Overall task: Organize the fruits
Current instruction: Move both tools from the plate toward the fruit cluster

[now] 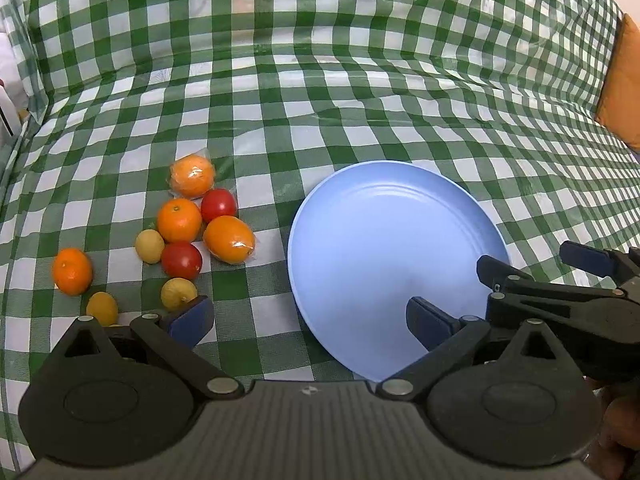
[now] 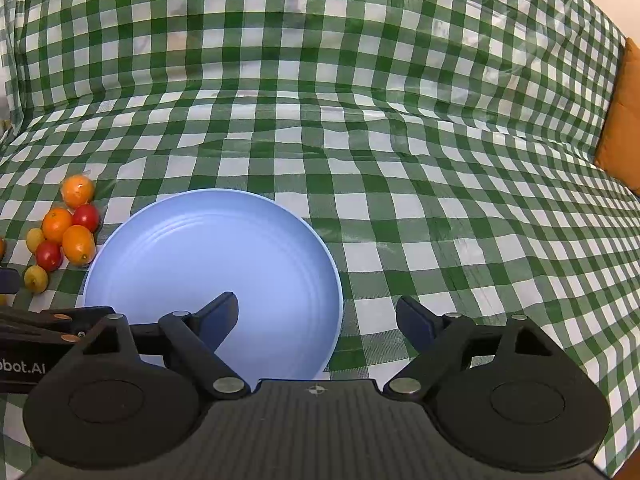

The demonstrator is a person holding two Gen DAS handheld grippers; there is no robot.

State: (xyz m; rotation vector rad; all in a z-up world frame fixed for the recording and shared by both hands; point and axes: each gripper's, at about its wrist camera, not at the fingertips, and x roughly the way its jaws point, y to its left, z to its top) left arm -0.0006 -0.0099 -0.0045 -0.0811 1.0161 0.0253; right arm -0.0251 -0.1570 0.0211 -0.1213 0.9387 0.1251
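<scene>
A green-and-white checked tablecloth [image 1: 360,92] covers the whole surface and rises behind as a backdrop, with an orange cushion [image 1: 620,88] at its right edge. One light-blue plate [image 1: 384,240] lies flat, holding nothing, with bare cloth beyond it and to its right. Left of the plate sits a loose cluster of fruit: four oranges, two in clear wrap [image 1: 192,176], two red tomatoes [image 1: 181,260] and three small lemons [image 1: 179,294]. The left gripper [image 1: 308,316] hangs wide open and grips nothing, between fruit and plate. The right gripper [image 2: 318,316], equally spread and unladen, straddles the plate's right rim.
</scene>
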